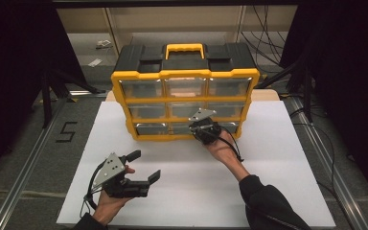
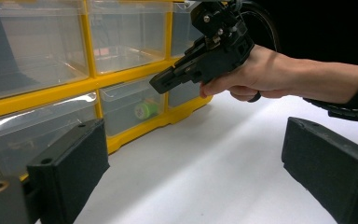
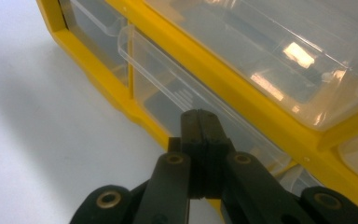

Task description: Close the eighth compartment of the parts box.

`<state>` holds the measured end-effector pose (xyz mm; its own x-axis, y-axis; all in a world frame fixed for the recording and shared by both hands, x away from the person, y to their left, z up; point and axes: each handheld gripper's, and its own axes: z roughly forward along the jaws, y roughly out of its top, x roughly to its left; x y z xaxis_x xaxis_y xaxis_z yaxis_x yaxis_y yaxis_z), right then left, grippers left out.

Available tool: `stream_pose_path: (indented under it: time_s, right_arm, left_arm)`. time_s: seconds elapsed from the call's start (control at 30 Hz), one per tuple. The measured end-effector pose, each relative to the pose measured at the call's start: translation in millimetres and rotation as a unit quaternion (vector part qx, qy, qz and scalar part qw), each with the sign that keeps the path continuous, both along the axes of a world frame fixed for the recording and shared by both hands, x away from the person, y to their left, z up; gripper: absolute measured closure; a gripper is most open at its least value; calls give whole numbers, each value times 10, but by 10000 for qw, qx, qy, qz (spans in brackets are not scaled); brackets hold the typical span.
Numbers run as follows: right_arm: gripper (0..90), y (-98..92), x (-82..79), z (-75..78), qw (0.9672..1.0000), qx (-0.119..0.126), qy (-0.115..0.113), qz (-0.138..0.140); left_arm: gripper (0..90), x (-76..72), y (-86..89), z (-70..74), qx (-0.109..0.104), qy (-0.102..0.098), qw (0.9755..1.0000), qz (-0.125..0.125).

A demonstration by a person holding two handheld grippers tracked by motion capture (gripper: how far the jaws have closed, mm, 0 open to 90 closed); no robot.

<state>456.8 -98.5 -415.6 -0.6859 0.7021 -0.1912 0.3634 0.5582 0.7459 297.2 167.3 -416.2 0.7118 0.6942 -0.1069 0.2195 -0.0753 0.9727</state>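
Below the organiser's [image 1: 184,91] bottom-middle drawer [image 3: 186,100], right gripper [image 3: 199,116], jaws pressed together and empty, readies to hook its lip; left gripper [image 1: 146,165] waits wide open.

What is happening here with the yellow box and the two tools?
A person holds a gripper in each hand at a white table. The right gripper, its jaws shut with nothing between them, points at the front of a clear drawer in the bottom row of a yellow and black drawer cabinet. All drawers look closed. The left gripper rests open above the table, away from the cabinet. A small green thing lies in one bottom drawer.
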Motion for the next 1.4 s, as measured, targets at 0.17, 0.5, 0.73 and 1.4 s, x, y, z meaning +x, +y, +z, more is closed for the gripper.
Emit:
stream_pose_path:
  time_s: [0.17, 0.5, 0.73, 1.4]
  right_arm:
    - [900, 7, 20, -2, 10000, -22, -9, -35]
    - [900, 46, 27, 11, 9999, -106, -85, -43]
    - [900, 12, 16, 12, 9999, 108, 20, -61]
    - [750, -196, -88, 176, 9956, 904, 243, 89]
  left_arm:
    - [68, 2, -5, -3, 4, 4, 10000, -6]
    - [68, -1, 1, -2, -1, 6, 10000, -9]
    - [68, -1, 9, -3, -4, 6, 10000, -9]
    - [68, -16, 24, 1, -2, 6, 10000, 4]
